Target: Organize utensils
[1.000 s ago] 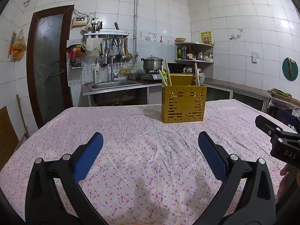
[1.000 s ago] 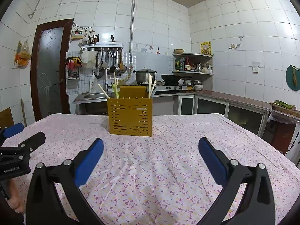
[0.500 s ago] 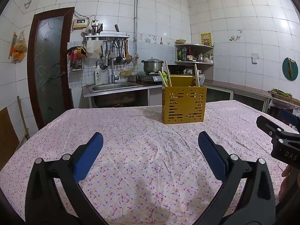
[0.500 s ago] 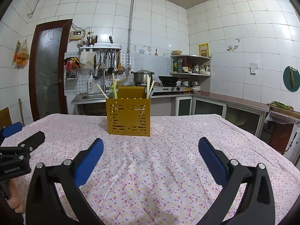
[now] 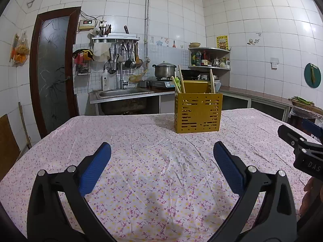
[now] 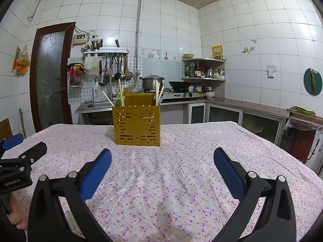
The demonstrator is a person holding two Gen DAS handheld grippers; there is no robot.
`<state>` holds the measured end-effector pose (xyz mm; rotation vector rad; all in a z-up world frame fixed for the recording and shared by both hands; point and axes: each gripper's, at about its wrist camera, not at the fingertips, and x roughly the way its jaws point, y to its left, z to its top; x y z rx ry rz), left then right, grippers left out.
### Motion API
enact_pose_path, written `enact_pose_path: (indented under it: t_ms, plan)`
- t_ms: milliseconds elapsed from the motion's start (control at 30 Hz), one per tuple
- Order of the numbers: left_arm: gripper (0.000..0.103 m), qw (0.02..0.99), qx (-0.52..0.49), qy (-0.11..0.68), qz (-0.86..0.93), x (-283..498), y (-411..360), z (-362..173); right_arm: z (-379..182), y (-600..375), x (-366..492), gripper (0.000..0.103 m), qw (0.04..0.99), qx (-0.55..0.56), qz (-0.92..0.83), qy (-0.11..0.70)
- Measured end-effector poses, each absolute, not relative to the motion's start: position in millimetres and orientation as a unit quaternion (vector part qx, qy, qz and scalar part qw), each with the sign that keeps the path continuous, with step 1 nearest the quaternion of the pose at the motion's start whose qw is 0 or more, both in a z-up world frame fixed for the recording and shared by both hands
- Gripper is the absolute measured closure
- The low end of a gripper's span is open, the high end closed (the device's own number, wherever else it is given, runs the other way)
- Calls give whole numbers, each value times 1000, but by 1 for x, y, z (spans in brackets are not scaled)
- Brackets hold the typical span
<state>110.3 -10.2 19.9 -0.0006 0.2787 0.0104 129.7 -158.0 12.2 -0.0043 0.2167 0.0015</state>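
We read "DAS" on the black body of the right gripper [image 5: 306, 147] where it juts into the left wrist view, and what looks like "GenRobot.AI" on the left gripper [image 6: 18, 167] seen from the right wrist, though that print is small and we may be misreading it. A red digital readout glows on a small box [image 5: 86, 22] high on the wall; its digits are too small to read.

The table is covered by a pink floral tablecloth [image 5: 157, 161], creased in places. Around it is a white-tiled kitchen: a dark wooden door [image 5: 54, 80], a steel sink [image 5: 123, 92], ladles hanging from a rack [image 5: 125, 54], a lidded pot [image 5: 164, 70] on the stove, and a corner shelf [image 5: 210, 58] of bottles.

The yellow perforated utensil holder [image 6: 137, 126] stands upright on the cloth, with chopsticks [image 6: 157, 92] leaning in its compartments. It sits well ahead of both pairs of jaws, right of centre from the left wrist and left of centre from the right.

Both grippers have their blue-padded jaws spread wide, holding nothing, above bare cloth.
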Motion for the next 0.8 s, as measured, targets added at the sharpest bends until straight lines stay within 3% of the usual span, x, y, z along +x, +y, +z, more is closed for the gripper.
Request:
enact_pose_path:
  t_ms: [800]
  plan:
    - [5,989,-4,145,7,112,-7,18,12,-158,130,4,994,-5,0,109]
